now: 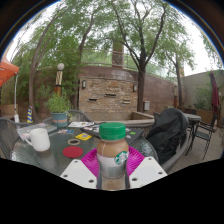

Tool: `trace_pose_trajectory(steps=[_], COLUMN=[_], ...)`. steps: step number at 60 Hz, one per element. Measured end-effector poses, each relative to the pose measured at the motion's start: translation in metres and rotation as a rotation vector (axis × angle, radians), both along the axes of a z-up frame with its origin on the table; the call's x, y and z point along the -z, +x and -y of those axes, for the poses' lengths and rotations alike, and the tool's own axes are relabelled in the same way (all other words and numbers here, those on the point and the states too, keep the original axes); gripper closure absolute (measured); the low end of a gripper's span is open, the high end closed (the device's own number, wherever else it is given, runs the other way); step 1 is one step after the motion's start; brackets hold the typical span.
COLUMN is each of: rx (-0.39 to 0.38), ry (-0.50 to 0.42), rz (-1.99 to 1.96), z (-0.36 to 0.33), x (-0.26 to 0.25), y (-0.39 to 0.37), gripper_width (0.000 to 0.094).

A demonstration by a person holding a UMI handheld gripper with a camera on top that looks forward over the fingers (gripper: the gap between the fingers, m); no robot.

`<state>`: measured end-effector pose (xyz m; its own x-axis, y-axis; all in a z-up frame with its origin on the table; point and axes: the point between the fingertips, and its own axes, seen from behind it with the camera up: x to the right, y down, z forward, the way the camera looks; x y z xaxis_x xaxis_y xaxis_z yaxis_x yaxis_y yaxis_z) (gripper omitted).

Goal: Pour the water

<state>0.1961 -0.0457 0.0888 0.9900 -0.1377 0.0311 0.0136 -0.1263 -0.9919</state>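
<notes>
From the gripper's own camera, the gripper point(113, 165) sits low in the middle of the frame, its two white fingers point(82, 173) angling in from either side with magenta pads point(92, 160) on their inner faces. Between them stands a bottle point(113, 155) with a green cap point(113, 131), a pale label bearing a round green logo, and a tan, milky-looking content below. Both pads appear to press against the bottle's sides, so the gripper looks closed on it, the bottle upright and filling the lower centre of the frame.

Beyond the fingers, a glass-topped patio table point(45, 160) spreads across the lower left. On it, left of the bottle, stands a white mug point(39, 139) with its handle turned towards the frame's left. Between the mug and the bottle lies a flat red round thing point(72, 152), and just behind that a small yellow item point(83, 137); what either is cannot be told. A potted plant point(60, 106) stands at the table's far side.

At the right of the frame, a dark bag or jacket point(166, 132) is heaped over a chair. Behind everything runs a brick wall point(110, 92), with tall trees point(140, 30) filling the upper half under a bright sky.
</notes>
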Motion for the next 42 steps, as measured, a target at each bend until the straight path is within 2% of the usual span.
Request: trace_pose_trajectory(steps=[9, 19, 29, 34, 37, 42], rx=[-0.045, -0.100, -0.192, -0.189, -0.248, -0.265], ry=[0.000, 0.018, -0.063, -0.059, -0.079, -0.092], rz=[0.252, 0.670, 1.283, 1.563, 1.685, 1.944], z=[-0.023, -0.072, -0.115, -0.127, -0.135, -0.139], x=[-0.048, -0.112, -0.089, -0.087, -0.082, -0.075], y=[-0.030, -0.102, -0.174, -0.201, -0.208, -0.220], gripper_width=[0.0618, 0.0619, 0.0620, 0.0620, 0.0620, 0.0619])
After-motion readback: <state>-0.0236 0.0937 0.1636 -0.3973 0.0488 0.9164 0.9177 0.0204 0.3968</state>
